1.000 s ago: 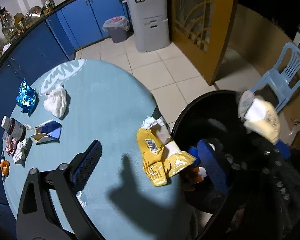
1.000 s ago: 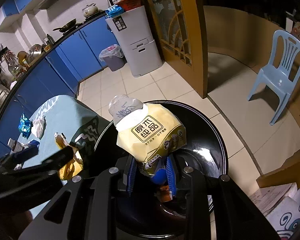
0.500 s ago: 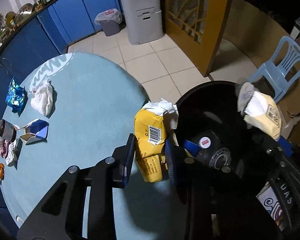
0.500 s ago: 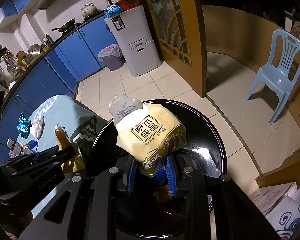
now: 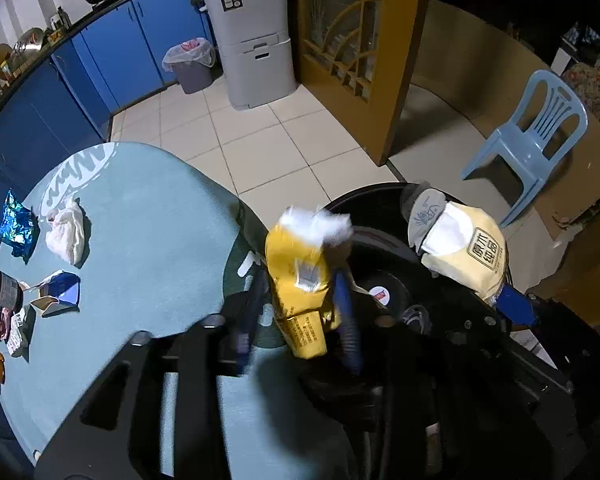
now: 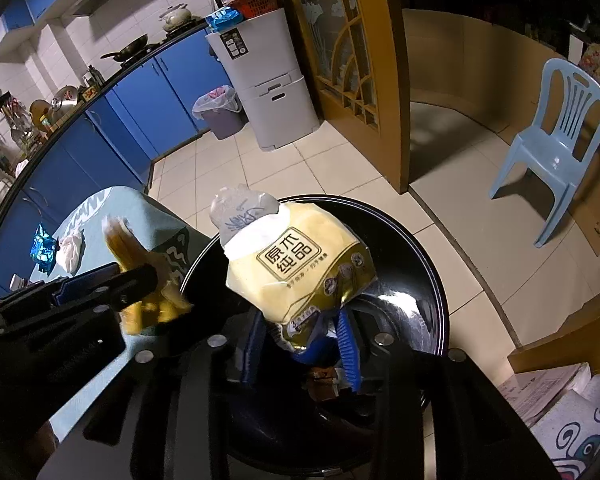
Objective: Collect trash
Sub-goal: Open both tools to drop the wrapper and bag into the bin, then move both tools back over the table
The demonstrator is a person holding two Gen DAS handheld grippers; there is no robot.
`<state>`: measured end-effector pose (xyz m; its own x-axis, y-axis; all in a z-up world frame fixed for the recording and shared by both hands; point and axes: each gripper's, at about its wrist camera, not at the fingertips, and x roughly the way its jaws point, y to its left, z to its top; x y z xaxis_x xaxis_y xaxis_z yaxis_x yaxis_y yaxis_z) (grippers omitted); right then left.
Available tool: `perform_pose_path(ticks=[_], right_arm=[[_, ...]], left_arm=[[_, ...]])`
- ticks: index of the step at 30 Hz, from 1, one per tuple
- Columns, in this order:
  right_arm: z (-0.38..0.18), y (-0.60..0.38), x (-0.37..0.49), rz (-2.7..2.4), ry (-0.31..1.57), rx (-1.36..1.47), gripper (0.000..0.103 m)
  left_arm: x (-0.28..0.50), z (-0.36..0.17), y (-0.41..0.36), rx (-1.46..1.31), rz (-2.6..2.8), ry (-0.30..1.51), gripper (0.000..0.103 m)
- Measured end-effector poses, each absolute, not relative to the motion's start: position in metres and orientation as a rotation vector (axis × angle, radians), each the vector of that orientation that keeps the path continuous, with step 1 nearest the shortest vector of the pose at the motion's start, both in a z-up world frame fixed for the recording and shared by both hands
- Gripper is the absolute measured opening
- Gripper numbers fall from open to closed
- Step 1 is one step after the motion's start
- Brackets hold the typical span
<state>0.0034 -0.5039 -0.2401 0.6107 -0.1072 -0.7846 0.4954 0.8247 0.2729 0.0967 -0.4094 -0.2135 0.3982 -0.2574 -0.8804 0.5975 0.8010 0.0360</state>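
Observation:
A crumpled yellow snack bag (image 5: 300,292) with white tissue on top sits blurred between the fingers of my left gripper (image 5: 298,278), at the edge of the round blue table (image 5: 148,240) beside the black bin (image 5: 380,191). Its jaws are opening and the pads are coming off the bag. My right gripper (image 6: 300,316) holds a pale yellow bag (image 6: 296,268) upright over the bin (image 6: 420,248); its jaws are just starting to open, the bag still steady. On the table lie a blue foil wrapper (image 5: 16,228), a white tissue (image 5: 66,232) and a torn carton (image 5: 56,292).
A small jar (image 5: 2,286) and scraps sit at the table's left edge. On the tiled floor stand a light blue plastic chair (image 5: 532,136), a lined grey waste bin (image 5: 188,64) and a grey cabinet (image 5: 252,40). Printed cartons (image 6: 560,400) lie beside the black bin.
My left gripper closed on the yellow bag on the table, lifted it toward the bin, and its fingers have now spread again. The right gripper's fingers have widened slightly around the pale bag.

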Motion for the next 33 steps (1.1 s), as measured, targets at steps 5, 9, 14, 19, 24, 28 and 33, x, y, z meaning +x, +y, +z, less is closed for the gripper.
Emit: perform_pose_path(ticks=[5, 9, 14, 19, 24, 28, 33], right_arm=[[-0.240, -0.510, -0.001, -0.385, 0.839, 0.513, 0.052], [-0.237, -0.508, -0.001, -0.380, 0.825, 0.508, 0.064], [-0.236, -0.507, -0.001, -0.374, 0.825, 0.509, 0.069], [-0.231, -0.504, 0.000, -0.372, 0.820, 0.505, 0.069], [-0.223, -0.495, 0.000, -0.363, 0.813, 0.491, 0.069], [-0.213, -0.481, 0.004, -0.344, 0.805, 0.468, 0.069], [-0.201, -0.452, 0.018, -0.299, 0.809, 0.428, 0.069]], left_arm=[[0.101, -0.204, -0.402, 0.338, -0.519, 0.974, 0.091], [0.102, -0.202, -0.400, 0.339, -0.499, 0.964, 0.092], [0.106, -0.204, -0.392, 0.324, -0.468, 0.980, 0.092], [0.110, -0.201, -0.378, 0.302, -0.447, 0.991, 0.092], [0.110, -0.193, -0.363, 0.283, -0.430, 0.981, 0.092], [0.112, -0.184, -0.341, 0.257, -0.403, 0.964, 0.092], [0.117, -0.171, -0.301, 0.214, -0.354, 0.940, 0.092]])
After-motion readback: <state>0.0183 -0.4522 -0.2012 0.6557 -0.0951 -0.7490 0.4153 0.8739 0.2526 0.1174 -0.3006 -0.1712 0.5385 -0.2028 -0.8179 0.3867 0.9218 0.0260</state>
